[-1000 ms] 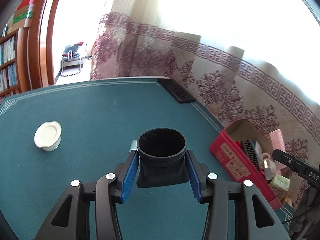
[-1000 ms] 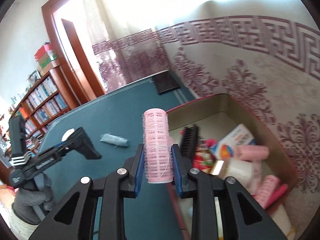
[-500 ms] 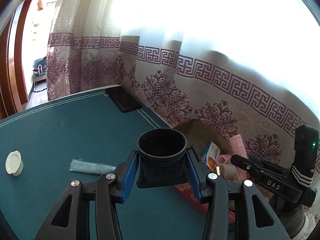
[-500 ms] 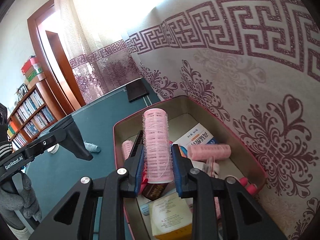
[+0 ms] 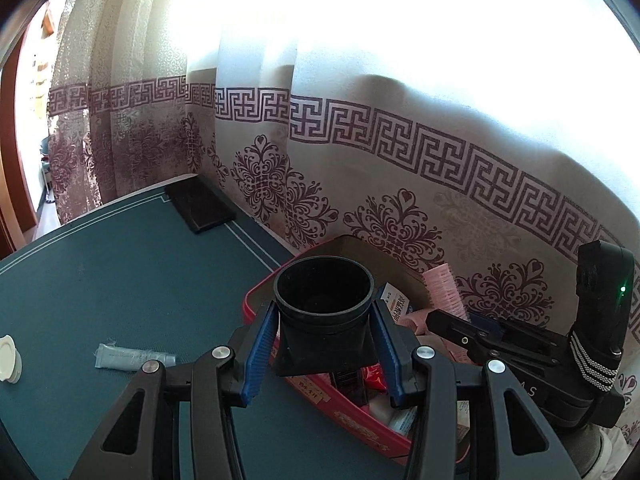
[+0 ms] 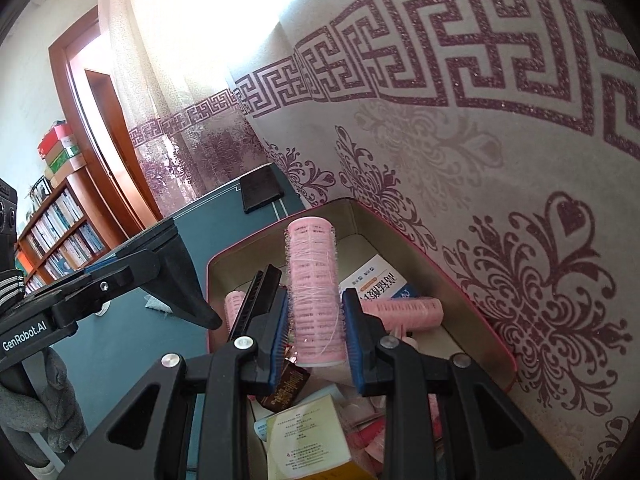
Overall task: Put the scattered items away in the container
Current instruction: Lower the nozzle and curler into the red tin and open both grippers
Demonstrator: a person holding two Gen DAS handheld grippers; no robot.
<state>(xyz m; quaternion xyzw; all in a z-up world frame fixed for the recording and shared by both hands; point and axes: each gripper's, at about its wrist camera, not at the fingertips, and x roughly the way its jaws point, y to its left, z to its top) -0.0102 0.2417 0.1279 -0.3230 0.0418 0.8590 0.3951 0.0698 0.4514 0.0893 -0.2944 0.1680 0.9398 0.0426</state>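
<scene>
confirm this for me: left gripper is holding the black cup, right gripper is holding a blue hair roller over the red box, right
Not quite: the hair roller is pink, not blue; only the pads gripping it are blue. The right wrist view shows it upright in the right gripper over the red box. The rest holds: the left gripper is shut on the black cup.

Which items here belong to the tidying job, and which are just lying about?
Job:
pink roller in right gripper
black cup in left gripper
red box
tube
white lid

Lying about:
black pad
curtain
bookshelf
</scene>
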